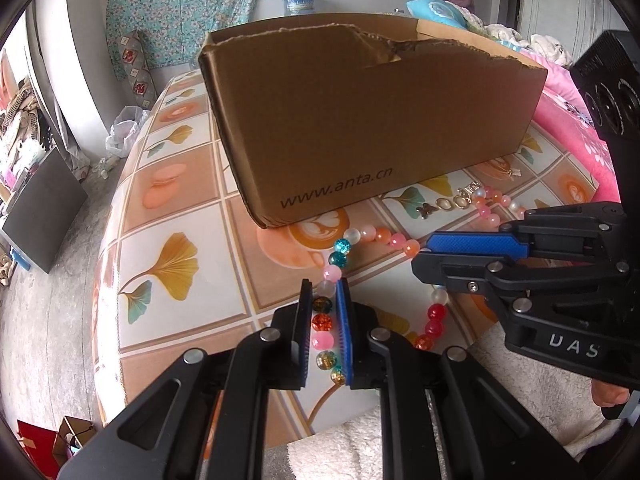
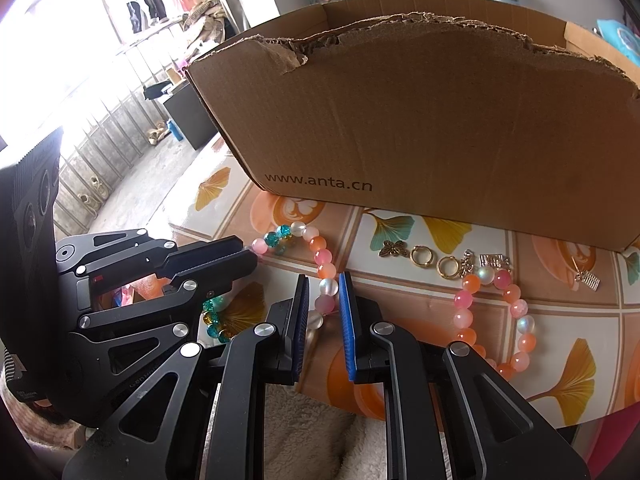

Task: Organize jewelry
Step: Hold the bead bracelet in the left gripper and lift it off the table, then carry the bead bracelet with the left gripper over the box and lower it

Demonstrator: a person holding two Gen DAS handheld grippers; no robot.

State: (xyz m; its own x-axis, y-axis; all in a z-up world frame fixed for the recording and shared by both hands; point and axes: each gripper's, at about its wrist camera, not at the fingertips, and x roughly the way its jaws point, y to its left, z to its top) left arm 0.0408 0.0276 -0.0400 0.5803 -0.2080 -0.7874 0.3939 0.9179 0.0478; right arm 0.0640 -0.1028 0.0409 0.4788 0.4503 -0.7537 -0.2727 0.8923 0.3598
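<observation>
Two tools: each nearly closed, pads pinching one strand of mixed glass beads.
Left tool (image 1: 325,292): clamped on the strand's teal, amber and pink beads.
Right tool (image 2: 323,286): clamped on the strand's pink and frosted white beads.
Long bead strand (image 1: 376,235): draped between both tools over the tiled-pattern worktop (image 1: 168,216).
Second pink-orange bead bracelet (image 2: 520,312): lying flat on the worktop, right of the right tool.
Small gold rings (image 2: 434,262): before the torn brown cardboard box (image 2: 420,120).
</observation>
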